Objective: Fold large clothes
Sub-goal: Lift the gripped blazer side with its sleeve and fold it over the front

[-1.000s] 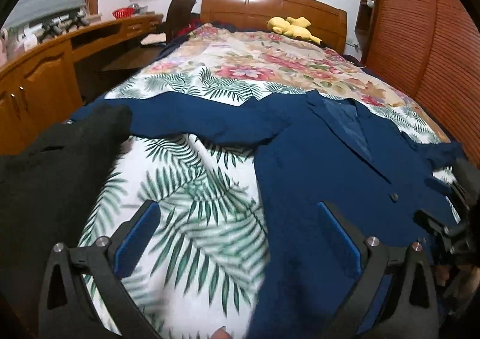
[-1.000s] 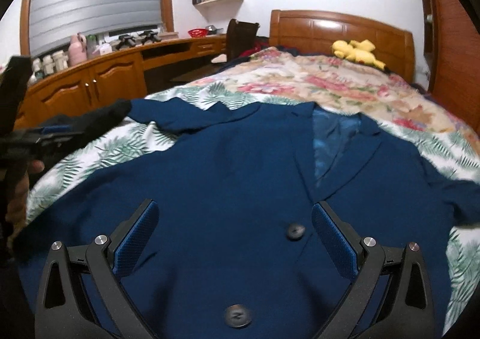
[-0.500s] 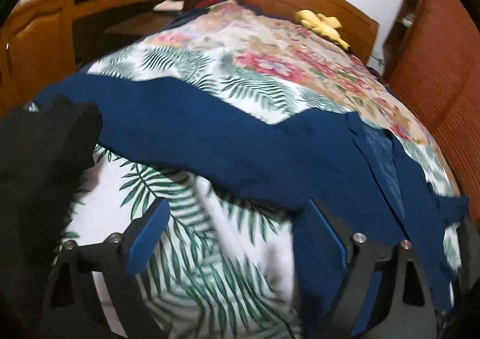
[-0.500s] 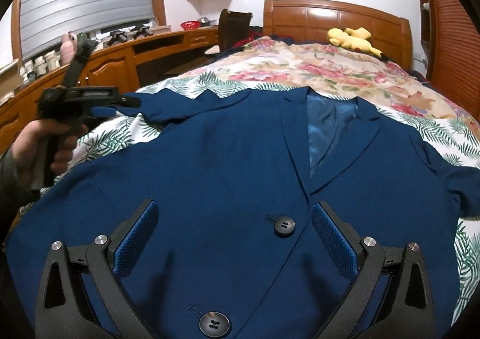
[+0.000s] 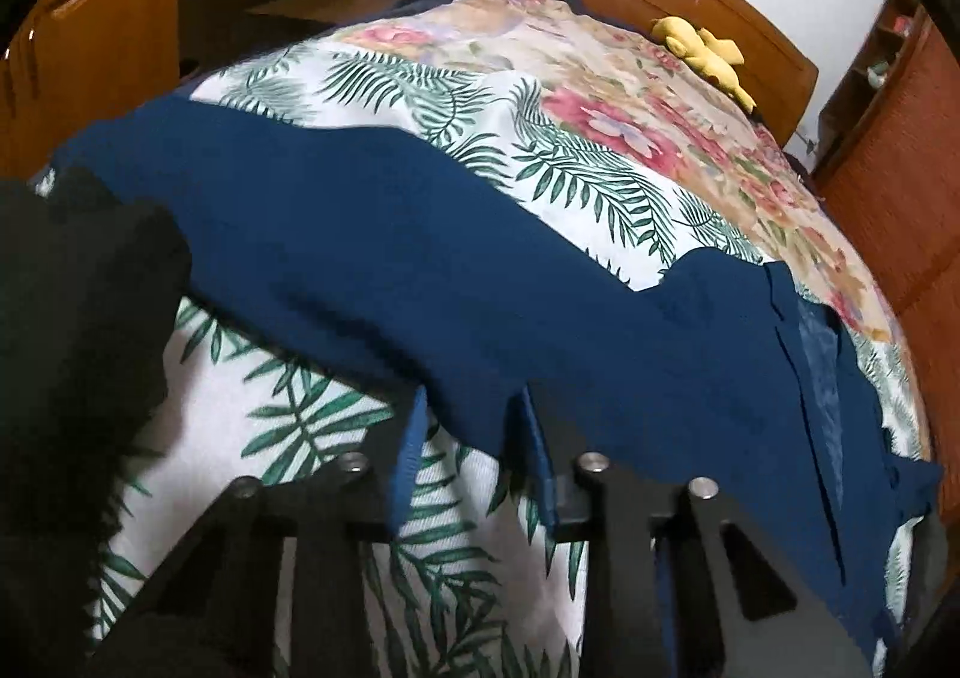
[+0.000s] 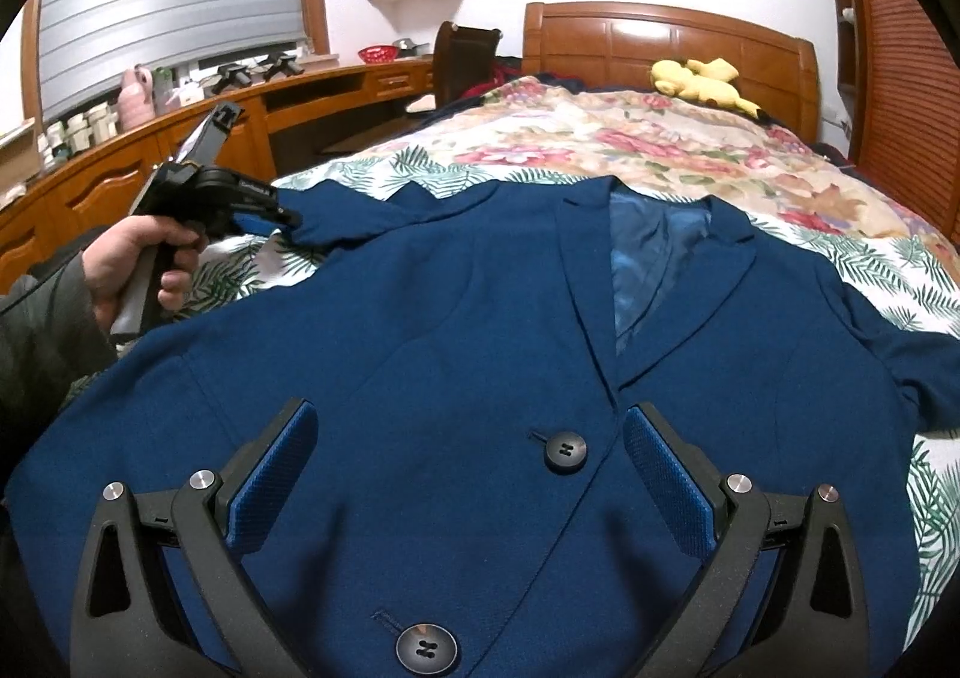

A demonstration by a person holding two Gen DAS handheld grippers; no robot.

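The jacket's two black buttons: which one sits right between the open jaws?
The upper button, just below where the lapels meet, lies between the right gripper's open jaws. The lower button sits near the picture's bottom edge.

Left tongs (image 5: 471, 426) swung over to the blazer sleeve (image 5: 336, 258), jaws closing from wide — sleeve edge now between them

Black right tool (image 6: 468, 468) with blue ribbed pads, silver screws, grey sleeve (image 6: 42, 330), black left tool (image 5: 471, 438)
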